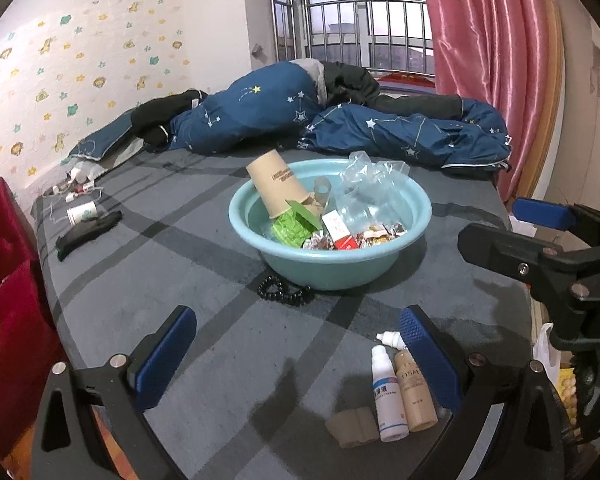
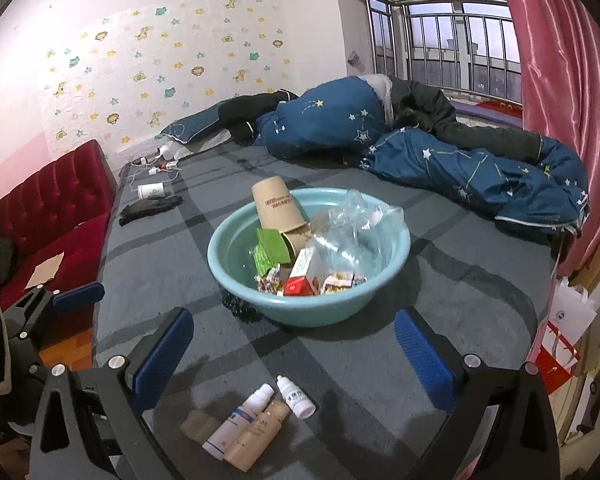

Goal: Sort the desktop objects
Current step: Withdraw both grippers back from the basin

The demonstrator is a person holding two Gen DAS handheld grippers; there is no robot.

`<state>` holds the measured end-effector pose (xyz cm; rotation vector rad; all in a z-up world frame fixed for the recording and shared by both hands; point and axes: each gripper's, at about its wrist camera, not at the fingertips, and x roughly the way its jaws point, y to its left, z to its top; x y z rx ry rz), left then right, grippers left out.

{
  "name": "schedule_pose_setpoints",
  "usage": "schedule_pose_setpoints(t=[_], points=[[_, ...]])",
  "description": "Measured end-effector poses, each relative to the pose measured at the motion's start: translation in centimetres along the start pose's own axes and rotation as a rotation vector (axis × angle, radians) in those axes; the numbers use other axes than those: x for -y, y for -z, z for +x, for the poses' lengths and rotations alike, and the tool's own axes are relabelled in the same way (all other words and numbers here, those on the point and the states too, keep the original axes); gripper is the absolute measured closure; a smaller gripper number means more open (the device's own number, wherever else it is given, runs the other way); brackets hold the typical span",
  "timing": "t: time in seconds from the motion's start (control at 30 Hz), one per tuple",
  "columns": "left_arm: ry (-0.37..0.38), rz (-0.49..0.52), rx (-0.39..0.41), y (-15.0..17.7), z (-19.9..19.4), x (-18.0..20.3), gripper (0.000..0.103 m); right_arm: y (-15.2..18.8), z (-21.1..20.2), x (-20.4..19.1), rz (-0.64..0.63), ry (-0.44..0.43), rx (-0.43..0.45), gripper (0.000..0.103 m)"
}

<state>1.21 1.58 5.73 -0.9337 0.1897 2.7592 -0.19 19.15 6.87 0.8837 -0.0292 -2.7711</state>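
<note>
Both grippers, left (image 1: 298, 354) and right (image 2: 294, 354), wide apart, holding nothing.
Small bottles (image 2: 256, 424) lie near; basin (image 2: 236, 280) beyond holds cup (image 2: 278, 208).

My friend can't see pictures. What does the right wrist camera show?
A teal basin sits on a grey checked bed, holding a brown paper cup, a crumpled clear bag and snack packets. The open right tongs frame three small bottles lying in front.

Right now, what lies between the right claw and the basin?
Only bare grey blanket separates the open right claw from the basin; the right wrist view shows it.
</note>
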Motion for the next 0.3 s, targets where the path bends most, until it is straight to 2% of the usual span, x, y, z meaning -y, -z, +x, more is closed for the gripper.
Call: schedule_pose_setpoints(t=[0.2, 0.3], points=[[-0.029, -0.022, -0.028, 1.4, 0.9, 0.1, 0.0, 1.4, 0.7, 0.5, 0.007, 0.009, -0.031, 0.0], [0.002, -0.051, -0.057, 2.3, 1.6, -0.2, 0.0, 2.1, 1.3, 0.9, 0.019, 0.012, -0.05, 0.0]])
